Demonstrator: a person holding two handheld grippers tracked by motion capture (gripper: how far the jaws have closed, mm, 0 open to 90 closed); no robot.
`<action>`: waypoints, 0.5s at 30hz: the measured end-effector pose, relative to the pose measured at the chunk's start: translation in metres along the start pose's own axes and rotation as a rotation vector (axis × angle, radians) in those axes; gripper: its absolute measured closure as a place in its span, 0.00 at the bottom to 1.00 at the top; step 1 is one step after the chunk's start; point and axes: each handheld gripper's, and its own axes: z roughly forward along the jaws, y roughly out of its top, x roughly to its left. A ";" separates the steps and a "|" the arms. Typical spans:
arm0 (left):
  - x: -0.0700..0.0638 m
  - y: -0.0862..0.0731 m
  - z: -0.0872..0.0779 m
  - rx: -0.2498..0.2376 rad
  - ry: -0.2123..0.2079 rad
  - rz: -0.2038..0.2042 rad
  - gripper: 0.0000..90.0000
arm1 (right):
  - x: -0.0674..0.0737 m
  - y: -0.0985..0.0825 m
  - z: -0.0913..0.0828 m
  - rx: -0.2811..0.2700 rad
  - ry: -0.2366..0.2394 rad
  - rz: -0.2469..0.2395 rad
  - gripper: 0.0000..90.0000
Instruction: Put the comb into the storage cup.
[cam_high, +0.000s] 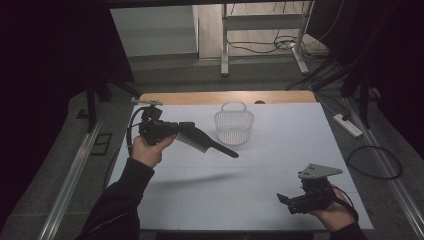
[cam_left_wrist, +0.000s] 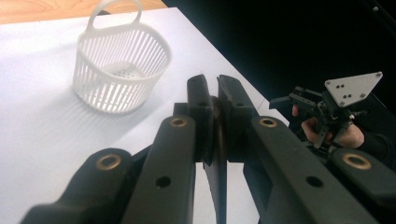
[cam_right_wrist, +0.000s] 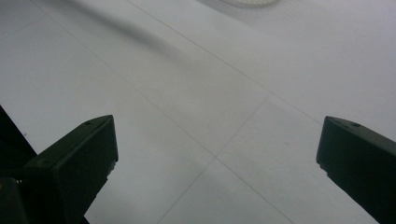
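The black comb (cam_high: 207, 141) — a long, thin plastic piece with fine teeth along one side and a tapering handle — is held in the air above the tabletop's left half, its handle tip pointing toward the middle. The left gripper (cam_high: 176, 128) is clenched on its toothed end, jaws pressed against it. Just beyond, near the far edge, stands a white slatted plastic basket (cam_high: 233, 126) with a loop handle — nothing inside. The right gripper (cam_high: 284, 200) hovers near the tabletop's (cam_high: 280, 145) near right corner, jaws spread wide, grasping nothing. No writing is legible.
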 end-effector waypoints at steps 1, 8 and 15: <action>0.001 0.002 -0.001 -0.003 0.004 0.000 0.93 | -0.001 -0.001 -0.001 0.000 -0.003 0.005 0.00; 0.003 0.008 -0.003 -0.012 0.019 -0.004 0.93 | -0.004 -0.006 -0.006 0.008 -0.014 0.038 0.00; 0.005 0.017 -0.005 -0.023 0.038 -0.005 0.93 | -0.010 -0.013 -0.014 0.014 -0.034 0.079 0.00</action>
